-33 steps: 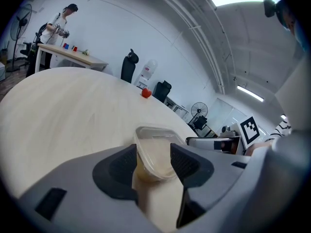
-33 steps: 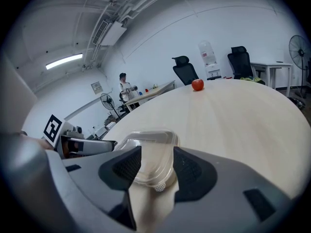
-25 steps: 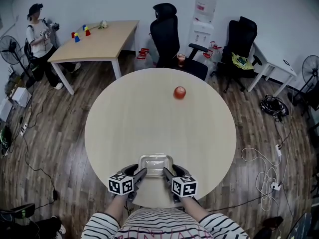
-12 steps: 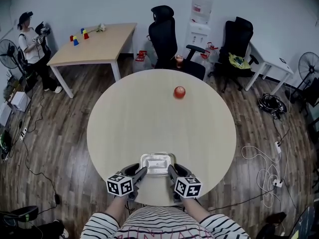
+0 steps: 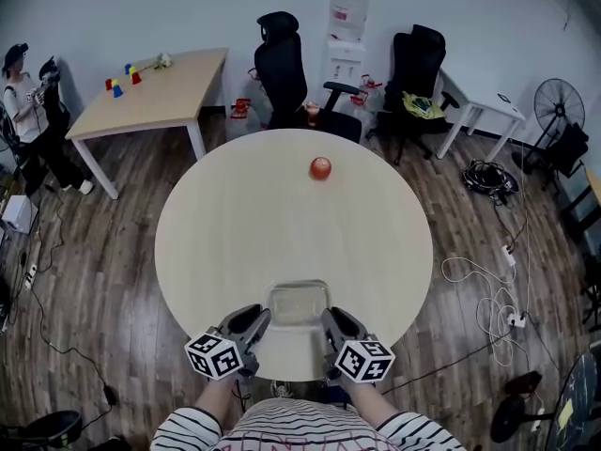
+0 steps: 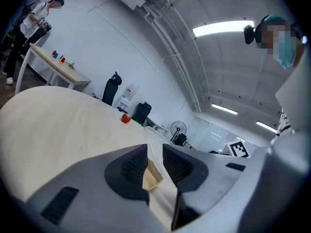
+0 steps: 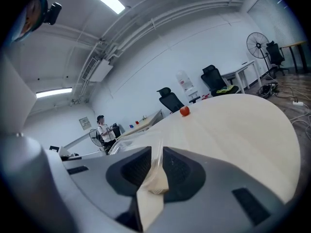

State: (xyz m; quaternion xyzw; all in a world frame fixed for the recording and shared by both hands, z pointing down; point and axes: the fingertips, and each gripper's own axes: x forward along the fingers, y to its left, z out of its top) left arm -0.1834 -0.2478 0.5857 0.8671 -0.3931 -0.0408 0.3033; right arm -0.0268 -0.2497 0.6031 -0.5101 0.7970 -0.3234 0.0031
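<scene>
A clear plastic container [image 5: 299, 303] lies near the front edge of the round wooden table [image 5: 272, 224]. My left gripper [image 5: 258, 320] is shut on its left rim and my right gripper [image 5: 329, 320] on its right rim. In the left gripper view the thin clear rim [image 6: 152, 176] is pinched edge-on between the jaws of the left gripper [image 6: 154, 166]. The right gripper view shows the same: the container [image 7: 133, 141] stretches left from the right gripper [image 7: 156, 171]. A red tomato [image 5: 320, 167] rests far across the table, also visible as the tomato [image 6: 126, 119] and the tomato [image 7: 184, 111].
Two black office chairs [image 5: 282, 54] and a water dispenser [image 5: 345, 26] stand behind the round table. A rectangular desk [image 5: 150, 87] with small coloured objects is at the back left, a person [image 5: 23, 92] beside it. Cables [image 5: 488, 177] lie on the floor at right.
Both pairs of jaws have narrowed onto the container's rim, which now shows edge-on. Both gripper cameras have tilted upward. The person at the far desk has stepped left.
</scene>
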